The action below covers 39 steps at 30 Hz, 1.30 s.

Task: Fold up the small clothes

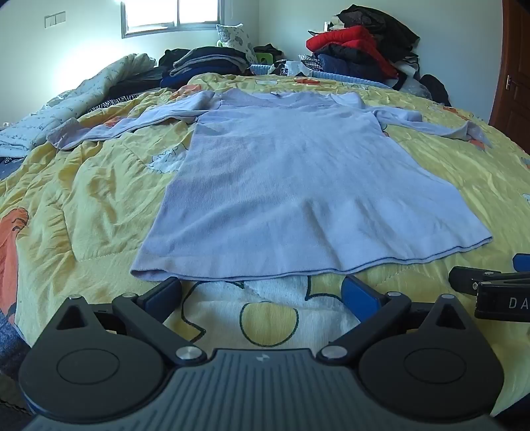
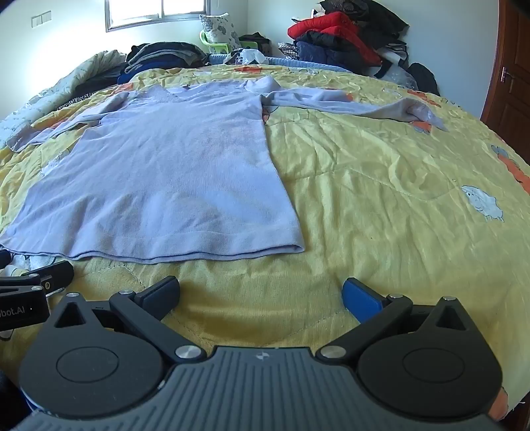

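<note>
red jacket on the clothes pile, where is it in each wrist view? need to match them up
Left wrist: the red jacket is at the top, right of centre, on the pile behind the bed.
Right wrist: the red jacket is again at the top, right of centre, on the same pile, a little nearer the middle.
Shared landmark: the window on the back wall, upper left in both views.

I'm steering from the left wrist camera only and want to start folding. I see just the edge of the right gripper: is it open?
Observer: Yes, the right gripper is wide open, with nothing between its fingers.
Operator: Is it over the sweater?
Observer: No. It points at bare quilt, just short of the hem, near the right corner of the sweater.
</note>
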Motion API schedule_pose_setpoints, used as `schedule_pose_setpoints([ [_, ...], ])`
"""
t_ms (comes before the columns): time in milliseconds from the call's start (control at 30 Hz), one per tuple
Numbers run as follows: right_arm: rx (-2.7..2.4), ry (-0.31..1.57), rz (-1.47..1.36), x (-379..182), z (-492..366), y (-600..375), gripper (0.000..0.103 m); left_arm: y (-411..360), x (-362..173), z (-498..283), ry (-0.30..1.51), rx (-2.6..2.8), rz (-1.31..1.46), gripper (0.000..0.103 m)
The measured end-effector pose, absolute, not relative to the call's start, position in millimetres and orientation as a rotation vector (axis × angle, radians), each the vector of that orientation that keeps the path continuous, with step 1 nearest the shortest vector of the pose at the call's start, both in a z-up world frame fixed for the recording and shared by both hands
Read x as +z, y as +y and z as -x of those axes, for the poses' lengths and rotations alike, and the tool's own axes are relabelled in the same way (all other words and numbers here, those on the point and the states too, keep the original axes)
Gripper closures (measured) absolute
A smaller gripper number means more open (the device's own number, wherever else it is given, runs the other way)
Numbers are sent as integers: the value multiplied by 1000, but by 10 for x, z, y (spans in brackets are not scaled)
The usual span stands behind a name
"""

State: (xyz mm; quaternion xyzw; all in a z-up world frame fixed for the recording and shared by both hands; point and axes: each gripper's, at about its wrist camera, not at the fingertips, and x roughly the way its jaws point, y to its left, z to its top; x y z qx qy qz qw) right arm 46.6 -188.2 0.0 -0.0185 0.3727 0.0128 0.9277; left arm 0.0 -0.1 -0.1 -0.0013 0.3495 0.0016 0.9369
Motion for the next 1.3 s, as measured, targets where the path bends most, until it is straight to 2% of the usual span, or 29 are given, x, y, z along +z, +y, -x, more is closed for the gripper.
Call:
schedule_pose_setpoints([
  [1300, 27, 757, 36, 0, -449, -1882, 0, 0, 1, 3, 703, 2, 7, 0],
])
